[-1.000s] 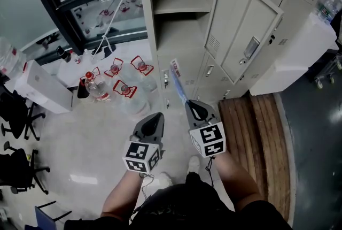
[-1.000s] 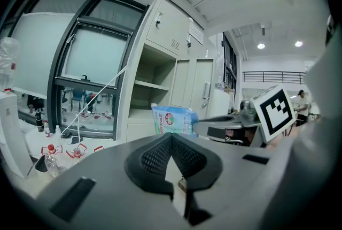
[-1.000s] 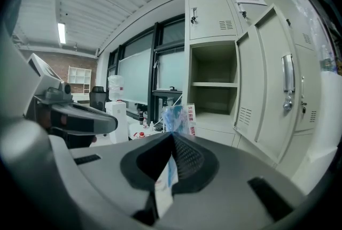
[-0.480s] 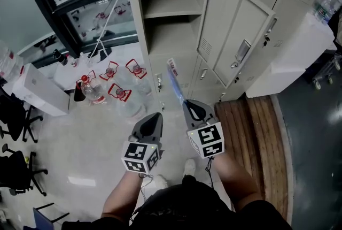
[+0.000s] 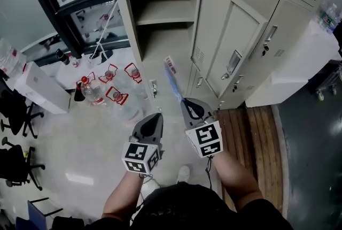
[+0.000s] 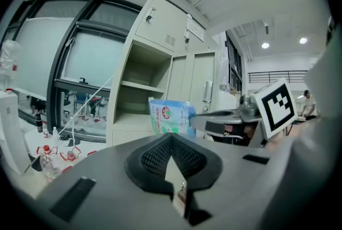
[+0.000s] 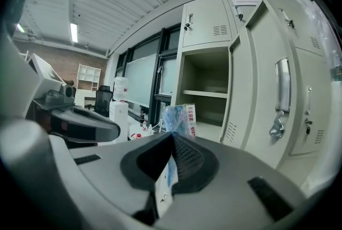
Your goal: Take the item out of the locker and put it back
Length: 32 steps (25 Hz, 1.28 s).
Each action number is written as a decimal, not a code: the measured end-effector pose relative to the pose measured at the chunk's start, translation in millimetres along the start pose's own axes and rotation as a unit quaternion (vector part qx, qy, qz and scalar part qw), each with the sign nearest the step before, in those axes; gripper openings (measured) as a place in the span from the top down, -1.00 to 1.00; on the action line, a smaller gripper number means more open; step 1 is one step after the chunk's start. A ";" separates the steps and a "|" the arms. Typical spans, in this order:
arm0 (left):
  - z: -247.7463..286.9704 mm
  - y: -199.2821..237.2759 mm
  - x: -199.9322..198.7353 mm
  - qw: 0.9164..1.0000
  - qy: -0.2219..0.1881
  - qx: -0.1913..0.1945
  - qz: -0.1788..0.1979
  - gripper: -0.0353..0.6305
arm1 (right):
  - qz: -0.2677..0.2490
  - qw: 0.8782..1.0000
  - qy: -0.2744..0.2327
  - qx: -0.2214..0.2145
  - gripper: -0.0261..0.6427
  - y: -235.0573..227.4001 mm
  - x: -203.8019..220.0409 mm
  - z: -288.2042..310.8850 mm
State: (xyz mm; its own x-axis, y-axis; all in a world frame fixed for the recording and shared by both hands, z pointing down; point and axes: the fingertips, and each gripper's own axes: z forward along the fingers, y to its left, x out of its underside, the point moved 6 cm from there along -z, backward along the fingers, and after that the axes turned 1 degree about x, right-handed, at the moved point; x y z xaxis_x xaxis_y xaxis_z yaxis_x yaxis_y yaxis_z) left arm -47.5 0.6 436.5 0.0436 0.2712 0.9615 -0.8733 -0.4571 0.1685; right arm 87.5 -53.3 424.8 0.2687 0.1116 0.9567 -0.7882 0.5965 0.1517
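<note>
Return seemed the step in hand: right gripper (image 5: 184, 101) clamped tight on the blue packet (image 5: 172, 76), held in air before the open locker (image 5: 123, 9) (left gripper (image 5: 158, 115) closed, empty), next needing a reach onto the shelf (image 5: 163, 10).

No legible text; print on blue packet (image 6: 170, 115) perhaps Chinese characters (too small to read).

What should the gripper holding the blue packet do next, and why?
Probably reach the right gripper forward toward the open locker: it is shut on the blue packet, the door stands open, and the packet is outside the compartment.
</note>
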 end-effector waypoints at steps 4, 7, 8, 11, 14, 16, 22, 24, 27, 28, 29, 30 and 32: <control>11.1 -13.8 -6.0 1.000 -0.006 -0.010 0.003 0.88 | -0.011 1.000 -0.011 -0.017 0.91 -14.1 -7.9 -1.0; 17.5 -22.6 -9.7 1.000 -0.008 -0.014 0.009 0.88 | -0.018 0.999 -0.019 -0.023 0.91 -24.0 -14.4 -0.8; 18.9 -25.2 -10.5 1.000 -0.008 -0.015 0.012 0.88 | -0.020 0.999 -0.022 -0.023 0.91 -26.8 -15.6 -1.3; 22.2 -29.0 -15.9 1.000 -0.010 -0.016 0.018 0.88 | -0.024 0.999 -0.027 -0.022 0.91 -33.0 -20.1 -2.5; 25.9 -27.9 -22.0 0.999 -0.014 -0.020 0.022 0.88 | -0.028 0.999 -0.030 -0.024 0.91 -37.2 -24.0 1.8; 28.5 -25.9 -23.7 0.999 -0.014 -0.020 0.024 0.88 | -0.031 0.999 -0.030 -0.024 0.91 -38.8 -25.5 6.5; 40.7 -6.5 -28.2 1.000 -0.011 -0.012 0.024 0.88 | -0.037 0.999 -0.025 -0.018 0.91 -42.7 -32.2 33.2; 48.2 4.2 -28.9 1.000 -0.009 -0.007 0.022 0.88 | -0.039 0.999 -0.020 -0.014 0.91 -44.2 -33.1 45.4; 61.5 21.2 -32.1 1.000 -0.008 0.004 0.018 0.88 | -0.042 0.999 -0.011 -0.005 0.91 -48.4 -34.6 65.9; 65.4 27.3 -33.8 1.000 -0.008 0.008 0.018 0.88 | -0.043 0.999 -0.008 -0.001 0.91 -49.5 -35.5 73.1; 68.8 33.7 -35.5 1.000 -0.008 0.011 0.018 0.88 | -0.044 0.999 -0.006 0.003 0.91 -50.4 -36.6 80.6; 71.8 40.3 -37.2 1.000 -0.007 0.014 0.018 0.88 | -0.046 0.999 -0.004 0.007 0.91 -50.9 -37.8 88.0; 77.4 54.0 -39.6 1.000 -0.005 0.020 0.018 0.88 | -0.050 0.999 0.000 0.014 0.91 -51.5 -41.0 102.9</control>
State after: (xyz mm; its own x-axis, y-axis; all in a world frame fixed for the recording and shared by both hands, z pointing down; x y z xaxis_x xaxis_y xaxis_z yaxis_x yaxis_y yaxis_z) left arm -58.9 -100.4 424.3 0.0176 0.2460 0.9691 -0.8545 -0.4997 0.1423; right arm 60.1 -170.4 403.3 0.3459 0.0527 0.9368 -0.7724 0.5828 0.2524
